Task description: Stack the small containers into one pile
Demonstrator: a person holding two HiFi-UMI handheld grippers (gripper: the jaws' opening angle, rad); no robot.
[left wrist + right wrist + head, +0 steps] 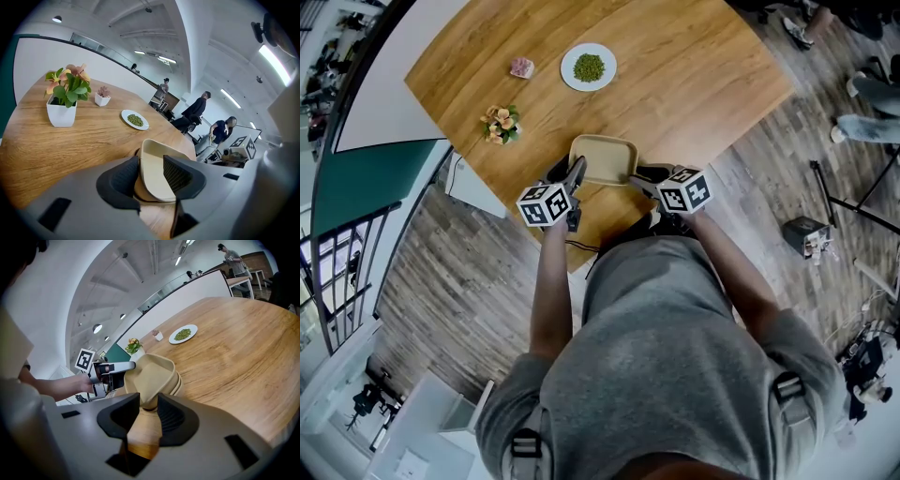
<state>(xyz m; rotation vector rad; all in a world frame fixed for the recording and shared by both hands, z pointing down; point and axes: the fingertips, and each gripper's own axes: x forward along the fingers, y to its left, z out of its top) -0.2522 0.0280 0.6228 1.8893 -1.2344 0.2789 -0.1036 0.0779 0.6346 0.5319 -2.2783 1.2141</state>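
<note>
The right gripper [147, 399] is pinching, its fingers [123, 414] clenching on the near corner of the top container [152, 373], whose wall is dipping right down between the pads. On the other side, the left gripper [151, 164] is straddling the same container's wall with fingers spread wide, one outside and one sitting inside the bowl. The outer pad is lying close to the wall while the inner one is showing clear space, so I am calling that hand released. The top container seems to be tipping up a little out of the pile [183, 380] of matching beige containers nested beneath it. All of it is sitting at the near edge of the table [694, 84], right in front of the person. The container is looking light, thin-walled and stiff, probably smooth enough to be slipping under a loose pinch, and nested shells like these are likely sticking to one another. The rim near a corner, one finger in and one out, is looking like the best hold. Further out, a plate [589, 67] of green bits and a flower pot [501, 125] are sitting well apart.
</note>
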